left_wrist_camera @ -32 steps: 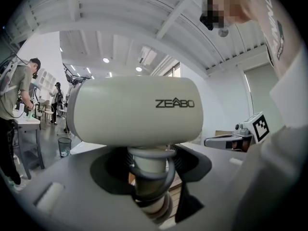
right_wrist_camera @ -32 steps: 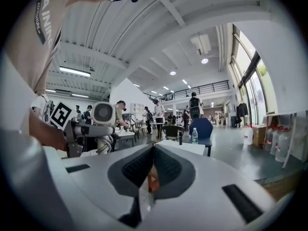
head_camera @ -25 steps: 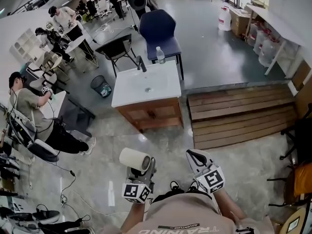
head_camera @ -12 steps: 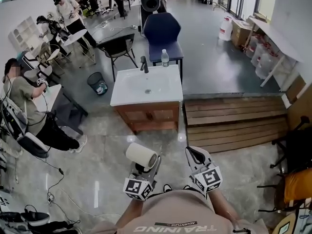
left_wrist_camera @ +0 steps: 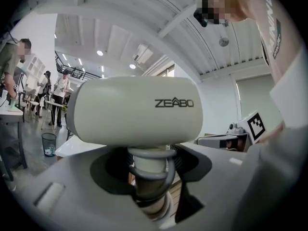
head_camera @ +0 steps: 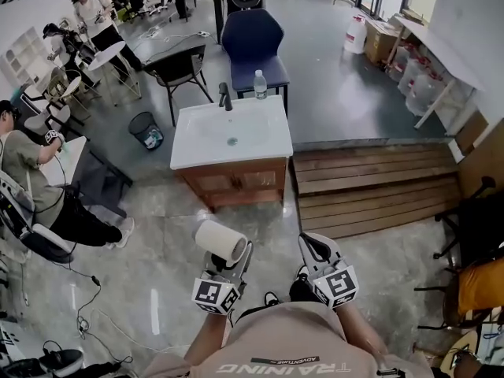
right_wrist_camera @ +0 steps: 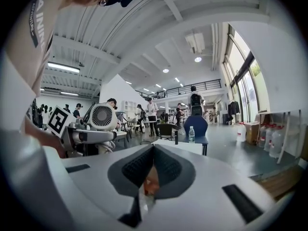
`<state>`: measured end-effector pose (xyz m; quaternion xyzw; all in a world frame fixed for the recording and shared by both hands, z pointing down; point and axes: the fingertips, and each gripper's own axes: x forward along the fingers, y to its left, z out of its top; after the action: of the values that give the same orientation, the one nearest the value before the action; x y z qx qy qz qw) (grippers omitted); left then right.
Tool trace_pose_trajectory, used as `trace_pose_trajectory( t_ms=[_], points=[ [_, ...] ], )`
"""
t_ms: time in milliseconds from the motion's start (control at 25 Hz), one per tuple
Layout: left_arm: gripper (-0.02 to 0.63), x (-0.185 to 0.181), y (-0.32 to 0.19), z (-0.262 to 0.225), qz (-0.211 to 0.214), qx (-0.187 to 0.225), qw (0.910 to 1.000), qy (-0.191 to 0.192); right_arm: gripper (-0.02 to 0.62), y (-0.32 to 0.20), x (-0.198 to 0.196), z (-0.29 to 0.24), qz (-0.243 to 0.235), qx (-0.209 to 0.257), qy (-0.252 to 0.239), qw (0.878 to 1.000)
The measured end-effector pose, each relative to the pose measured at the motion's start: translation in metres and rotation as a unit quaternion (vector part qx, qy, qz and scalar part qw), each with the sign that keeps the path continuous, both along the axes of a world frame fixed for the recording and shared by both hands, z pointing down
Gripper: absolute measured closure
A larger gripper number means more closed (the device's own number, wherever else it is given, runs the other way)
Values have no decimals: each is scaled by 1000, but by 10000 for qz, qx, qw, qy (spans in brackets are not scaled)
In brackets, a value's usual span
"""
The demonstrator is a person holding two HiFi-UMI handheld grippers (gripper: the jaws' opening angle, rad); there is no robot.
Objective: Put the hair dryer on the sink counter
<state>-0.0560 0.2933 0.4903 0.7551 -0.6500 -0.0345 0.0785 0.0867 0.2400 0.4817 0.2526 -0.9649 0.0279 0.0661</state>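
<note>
Head view: the hair dryer [head_camera: 221,241] stands upright in your left gripper [head_camera: 231,260], well short of the tabletop [head_camera: 272,128] ahead. Carry it level and set it down on the bare rim beside the basin.

Left gripper view: the fingers [left_wrist_camera: 72,191] clamp the dryer's cord-wrapped handle, and the gripper points level.

Right gripper view: your right gripper [right_wrist_camera: 149,179] points roughly level, its fingers pressed together on nothing.

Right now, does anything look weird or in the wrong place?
Yes: the sink counter stands alone in the middle of an open floor, with no wall behind it, which is odd for a sink. A water bottle sits on the blue chair behind it. The hair dryer is held in the left gripper; nothing looks spilled.
</note>
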Motion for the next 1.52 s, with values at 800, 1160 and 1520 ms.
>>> trace_pose_trajectory(
  t_ms=[800, 1160, 1520],
  points=[
    [362, -1, -174, -27, -371, 144, 9991, -141, 589, -184, 8, -9, -275, 39, -251, 9993],
    [362, 7, -210, -13, -664, -138, 9977, 74, 589, -238, 15, 8, -452, -173, -313, 9983],
    [362, -6, -246, 0, -666, -302, 9973, -3, 590, -271, -4, 28, -571, -307, -196, 9977]
  ],
)
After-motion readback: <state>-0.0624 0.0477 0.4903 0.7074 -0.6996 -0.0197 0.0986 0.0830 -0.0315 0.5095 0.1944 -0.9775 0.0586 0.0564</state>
